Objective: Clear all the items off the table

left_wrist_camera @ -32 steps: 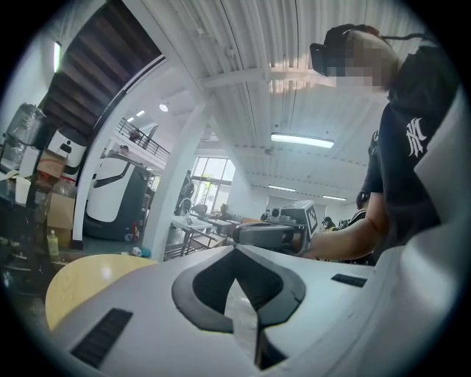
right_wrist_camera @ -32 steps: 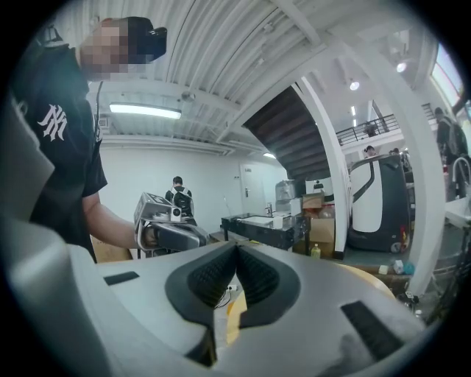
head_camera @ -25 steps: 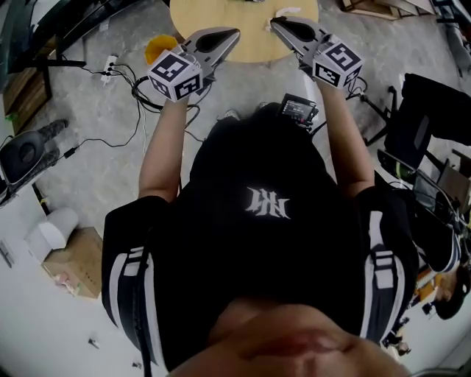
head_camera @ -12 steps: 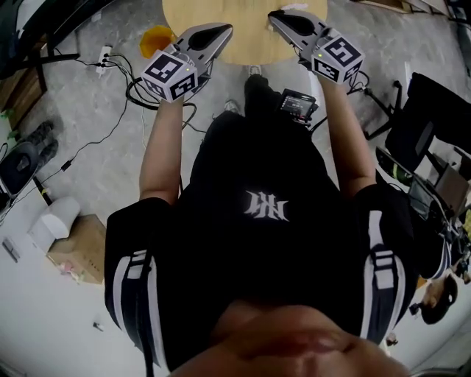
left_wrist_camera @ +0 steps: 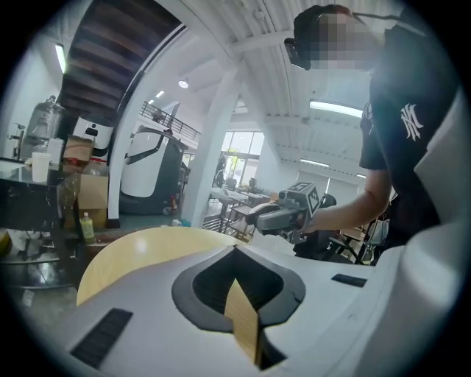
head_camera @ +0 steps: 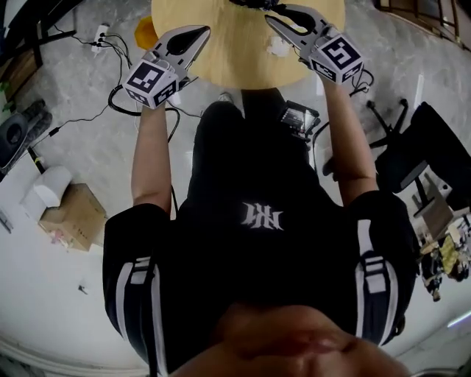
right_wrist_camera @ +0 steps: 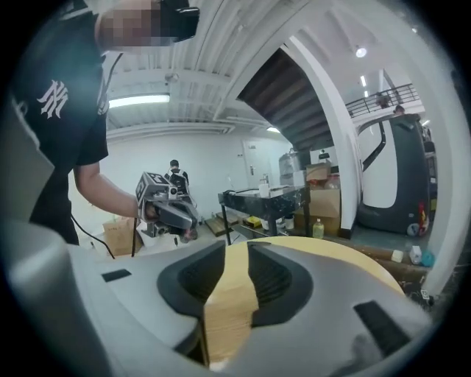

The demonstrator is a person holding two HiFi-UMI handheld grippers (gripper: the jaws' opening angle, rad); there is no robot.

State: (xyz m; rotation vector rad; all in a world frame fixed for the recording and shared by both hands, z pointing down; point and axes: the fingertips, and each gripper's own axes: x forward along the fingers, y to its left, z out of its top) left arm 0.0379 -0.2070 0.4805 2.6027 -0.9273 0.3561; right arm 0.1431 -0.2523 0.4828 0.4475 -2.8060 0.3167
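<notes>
Left gripper (head_camera: 200,32): at the round wooden table's (head_camera: 228,55) near edge, jaws clenched, empty. Right gripper (head_camera: 272,20): jaws have just been opening slightly (nothing between them), beside a crumpled white wad (head_camera: 278,46) lying on the table's near side.

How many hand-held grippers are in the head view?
2. The left hand-held gripper, jaws together, is at the round table's left edge. The right hand-held gripper, jaws just opening slightly with nothing between them, is at its right side. None seems hidden.
</notes>
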